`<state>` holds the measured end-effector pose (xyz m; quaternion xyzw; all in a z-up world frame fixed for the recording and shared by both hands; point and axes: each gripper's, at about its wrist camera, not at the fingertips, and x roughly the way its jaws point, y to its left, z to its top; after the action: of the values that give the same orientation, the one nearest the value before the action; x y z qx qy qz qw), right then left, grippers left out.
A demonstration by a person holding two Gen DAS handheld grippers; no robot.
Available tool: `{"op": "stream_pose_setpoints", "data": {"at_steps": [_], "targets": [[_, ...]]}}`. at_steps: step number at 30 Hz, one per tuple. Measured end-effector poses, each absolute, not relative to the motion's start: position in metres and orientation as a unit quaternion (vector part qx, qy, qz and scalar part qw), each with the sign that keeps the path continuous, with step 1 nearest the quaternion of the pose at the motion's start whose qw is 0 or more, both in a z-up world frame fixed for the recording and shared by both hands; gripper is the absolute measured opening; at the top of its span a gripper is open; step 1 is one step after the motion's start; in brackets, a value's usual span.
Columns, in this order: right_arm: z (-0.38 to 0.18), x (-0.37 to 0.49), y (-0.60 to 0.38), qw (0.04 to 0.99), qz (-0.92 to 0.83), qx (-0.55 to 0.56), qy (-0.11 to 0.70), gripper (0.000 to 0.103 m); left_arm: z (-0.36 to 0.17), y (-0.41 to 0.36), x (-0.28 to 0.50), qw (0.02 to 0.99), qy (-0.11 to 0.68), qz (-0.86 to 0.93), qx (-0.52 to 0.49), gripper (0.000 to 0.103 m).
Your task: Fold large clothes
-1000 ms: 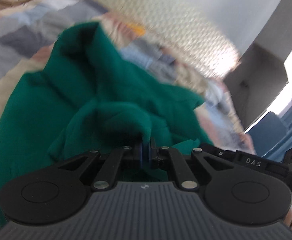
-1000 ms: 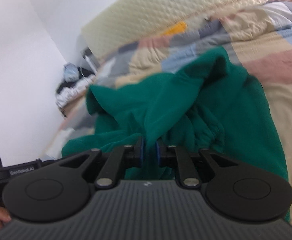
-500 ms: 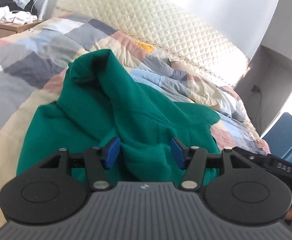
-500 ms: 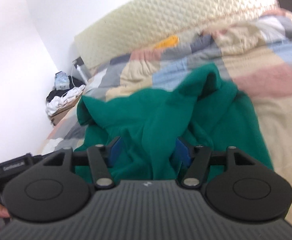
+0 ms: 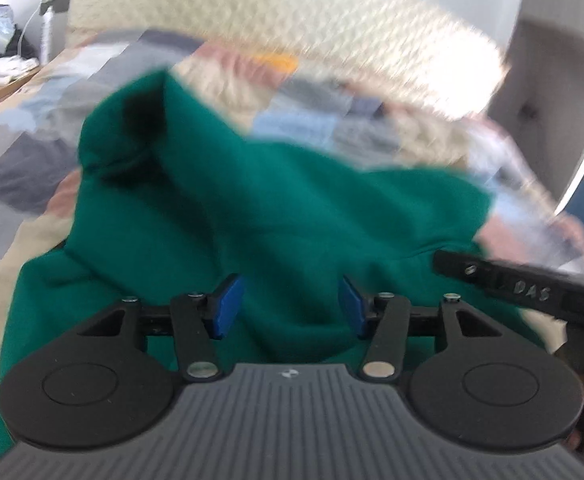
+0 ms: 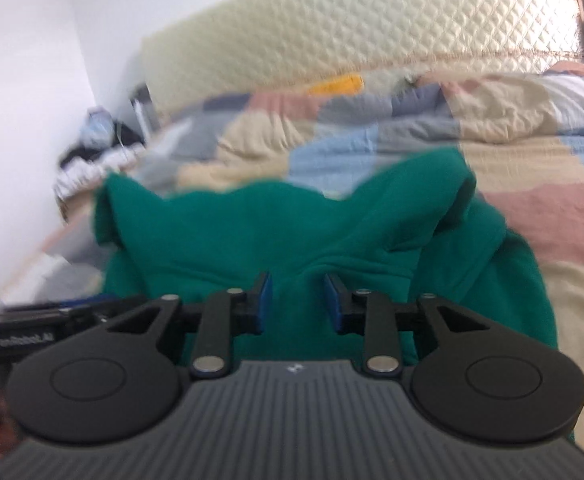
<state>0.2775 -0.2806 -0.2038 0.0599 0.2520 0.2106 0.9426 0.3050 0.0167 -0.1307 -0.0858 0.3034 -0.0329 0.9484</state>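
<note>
- Green garment (image 5: 276, 216) lies bunched on patchwork quilt (image 6: 532, 168), near side of quilted headboard (image 6: 372, 40).
- L gripper (image 5: 288, 306): jaws apart, just closed a bit; garment between pads, no pinch seen.
- R gripper (image 6: 297, 300): jaws narrower, just closing; garment fold between pads, not pressed.

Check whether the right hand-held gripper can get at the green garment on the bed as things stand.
Probably yes. The right hand-held gripper has just been closing, with a raised fold of the green garment between its open jaws; nothing lies in the way.
</note>
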Motion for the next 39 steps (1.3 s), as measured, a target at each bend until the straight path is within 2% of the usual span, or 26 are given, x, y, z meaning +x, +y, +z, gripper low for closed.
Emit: {"op": "stream_pose_setpoints", "data": {"at_steps": [4,12,21,32,39], "targets": [[-0.228,0.299,-0.277,0.937,0.199,0.057,0.281,0.029,-0.161,0.029,0.328,0.934,0.337,-0.032,-0.115,0.052],[-0.242,0.312,-0.272,0.937,0.195,0.048,0.288,0.029,-0.177,0.035,0.345,0.934,0.337,-0.037,-0.115,0.052],[-0.217,0.288,-0.275,0.939,0.186,0.046,0.285,0.032,-0.156,0.034,0.314,0.940,0.319,-0.031,-0.118,0.052],[-0.174,0.203,-0.274,0.945,0.228,0.042,0.230,0.033,-0.117,0.019,0.238,0.950,0.277,-0.073,-0.127,0.052],[-0.193,0.206,-0.268,0.930,0.227,0.018,0.290,0.032,-0.136,-0.001,0.241,0.942,0.319,-0.064,-0.080,0.052]]}}
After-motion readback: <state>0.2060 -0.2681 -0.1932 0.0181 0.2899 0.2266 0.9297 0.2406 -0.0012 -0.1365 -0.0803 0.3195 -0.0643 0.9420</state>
